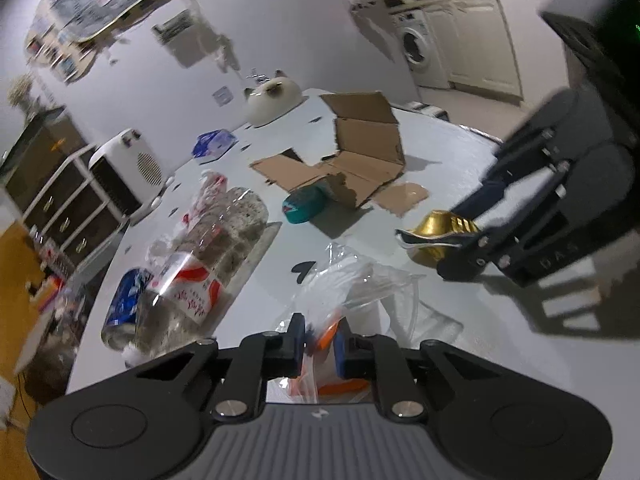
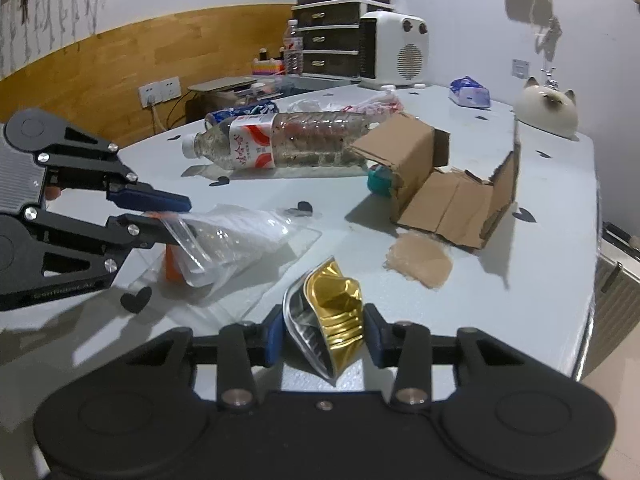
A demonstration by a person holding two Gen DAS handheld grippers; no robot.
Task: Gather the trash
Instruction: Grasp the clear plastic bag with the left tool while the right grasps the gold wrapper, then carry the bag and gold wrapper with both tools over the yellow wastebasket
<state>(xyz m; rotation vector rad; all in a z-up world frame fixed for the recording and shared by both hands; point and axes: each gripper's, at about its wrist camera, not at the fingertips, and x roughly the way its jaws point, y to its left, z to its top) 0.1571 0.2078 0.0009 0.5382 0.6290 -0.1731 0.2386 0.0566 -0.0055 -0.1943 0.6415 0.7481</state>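
Claws both grip trash: the left claw (image 2: pixel 170 216) pinches a clear bag (image 2: pixel 236 236), and the right claw (image 2: pixel 324 338) squeezes a gold wrapper (image 2: pixel 334 304). Bare worktop (image 2: pixel 520 288) lies between the wrapper and the right edge.

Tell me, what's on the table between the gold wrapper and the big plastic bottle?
The clear plastic bag, pinched by the left gripper, lies between the gold wrapper and the plastic bottle. The right wrist view shows it best.

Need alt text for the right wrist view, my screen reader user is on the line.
The right claw grips a crushed gold can above a pale table. To the left, the left claw pinches a clear plastic bag; behind lie a plastic bottle and torn cardboard box.
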